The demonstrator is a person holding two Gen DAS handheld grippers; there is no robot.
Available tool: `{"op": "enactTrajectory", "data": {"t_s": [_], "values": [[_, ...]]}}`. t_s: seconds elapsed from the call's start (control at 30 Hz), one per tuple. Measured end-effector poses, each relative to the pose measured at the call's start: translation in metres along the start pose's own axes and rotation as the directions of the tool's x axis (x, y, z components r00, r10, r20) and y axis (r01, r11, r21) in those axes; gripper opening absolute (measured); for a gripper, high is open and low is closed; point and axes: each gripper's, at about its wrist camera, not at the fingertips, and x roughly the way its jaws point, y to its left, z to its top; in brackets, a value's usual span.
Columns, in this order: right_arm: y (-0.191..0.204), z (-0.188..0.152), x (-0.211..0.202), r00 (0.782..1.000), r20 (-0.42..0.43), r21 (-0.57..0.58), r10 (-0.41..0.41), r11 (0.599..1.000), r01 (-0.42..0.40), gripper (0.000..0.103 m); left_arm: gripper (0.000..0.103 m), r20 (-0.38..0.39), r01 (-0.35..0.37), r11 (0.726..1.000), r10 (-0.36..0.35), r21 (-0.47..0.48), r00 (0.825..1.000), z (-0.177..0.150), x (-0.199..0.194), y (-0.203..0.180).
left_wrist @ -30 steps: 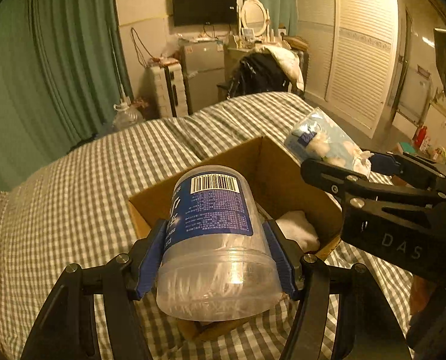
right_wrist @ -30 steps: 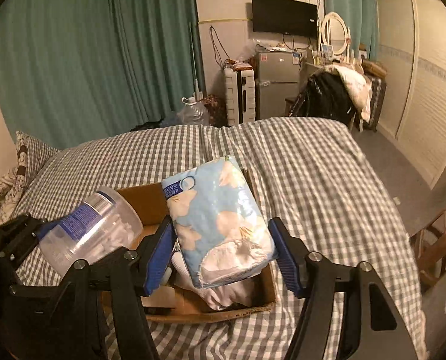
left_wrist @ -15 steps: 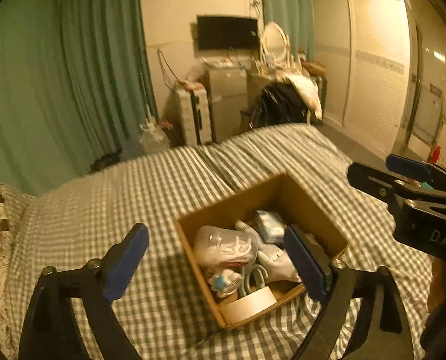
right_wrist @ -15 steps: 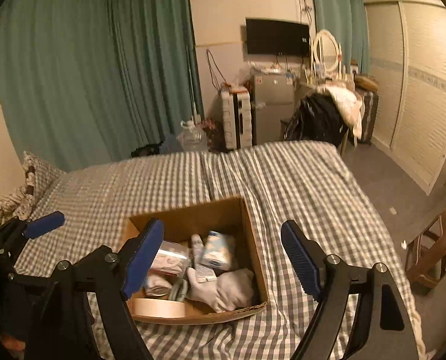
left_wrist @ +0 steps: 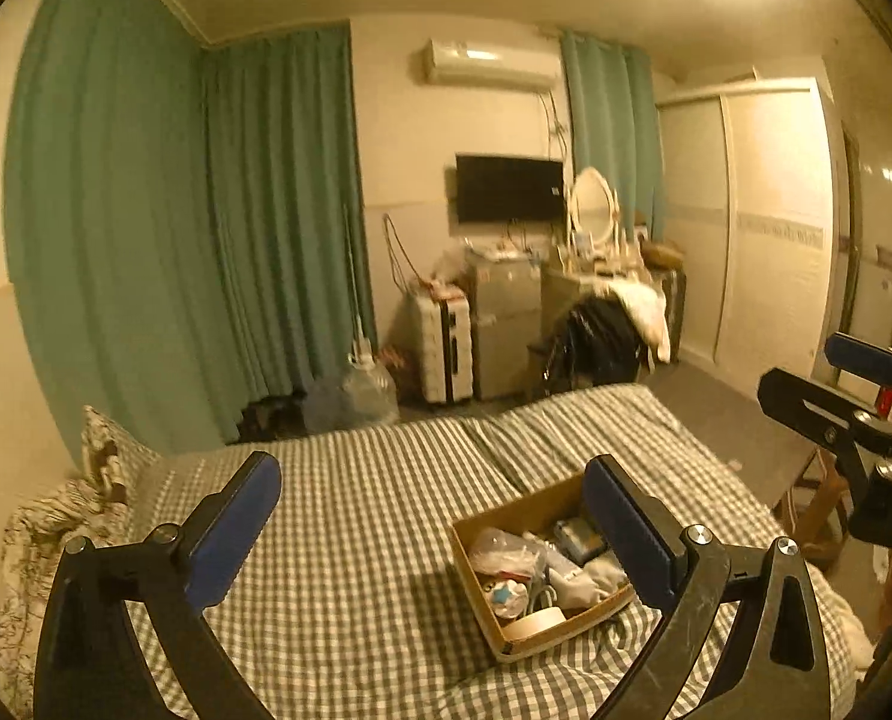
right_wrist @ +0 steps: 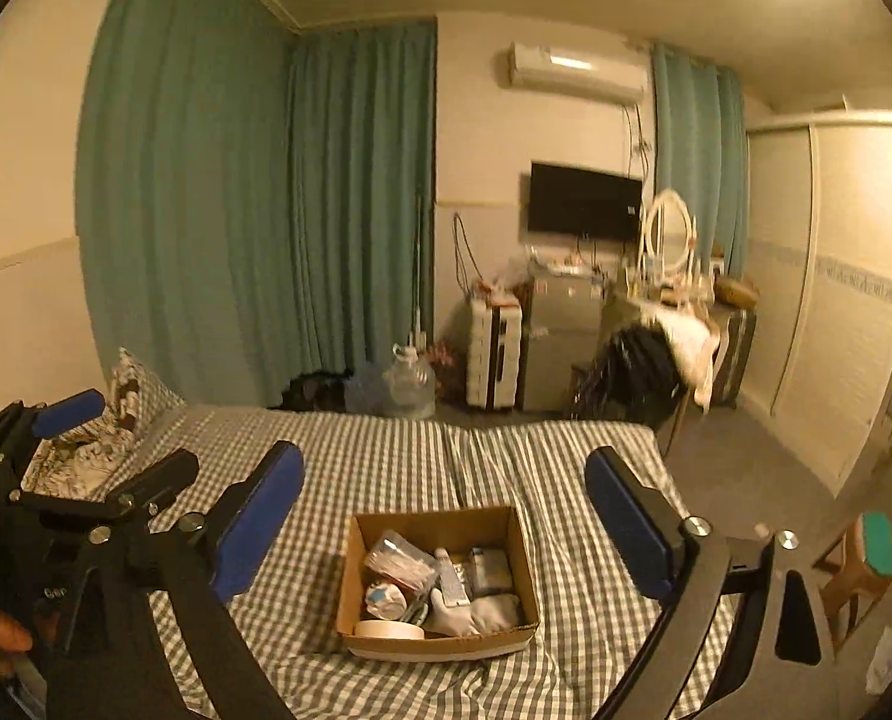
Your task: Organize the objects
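Observation:
A brown cardboard box (right_wrist: pixel 508 531) sits on the checked bed, also in the left wrist view (left_wrist: pixel 541 501). Inside lie a clear plastic jar (right_wrist: pixel 399 561), a blue tissue pack (right_wrist: pixel 490 570), a tape roll (right_wrist: pixel 389 630), white cloth (right_wrist: pixel 493 609) and other small items. My left gripper (left_wrist: pixel 431 528) is open and empty, raised well above and back from the box. My right gripper (right_wrist: pixel 446 516) is open and empty, also high above the box. The left gripper also shows in the right wrist view (right_wrist: pixel 110 468), and the right gripper shows at the right edge of the left wrist view (left_wrist: pixel 829 390).
The bed (right_wrist: pixel 386 456) has a grey checked sheet and a patterned pillow (right_wrist: pixel 128 384) at the left. Green curtains (right_wrist: pixel 266 210), a white suitcase (right_wrist: pixel 493 348), a small fridge (right_wrist: pixel 559 348), a clothes-covered chair (right_wrist: pixel 643 366) and a wooden stool (right_wrist: pixel 859 570) stand around it.
The left gripper let go of the clear jar and the right gripper let go of the tissue pack; both now lie in the box. Both grippers opened and drew up and back.

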Motion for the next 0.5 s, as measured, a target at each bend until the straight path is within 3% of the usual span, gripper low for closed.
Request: {"op": "enactTrajectory", "data": {"t_s": [0.07,0.27,0.5], "values": [[0.008,0.005,-0.016,1.0,0.024,-0.013,0.001,1.0,-0.001,0.103,0.103,0.026,-0.014,1.0,0.014,-0.004,1.0,0.003,-0.019,0.01],[0.036,0.001,-0.052,0.994,0.107,-0.008,0.022,1.0,-0.021,0.103,0.103,0.083,-0.071,0.997,0.073,-0.026,0.994,-0.004,-0.062,0.04],[0.07,-0.04,-0.05,0.991,0.079,0.051,0.11,0.992,-0.114,0.103,0.103,0.083,-0.118,0.989,0.125,-0.088,0.989,-0.047,-0.084,0.072]]}}
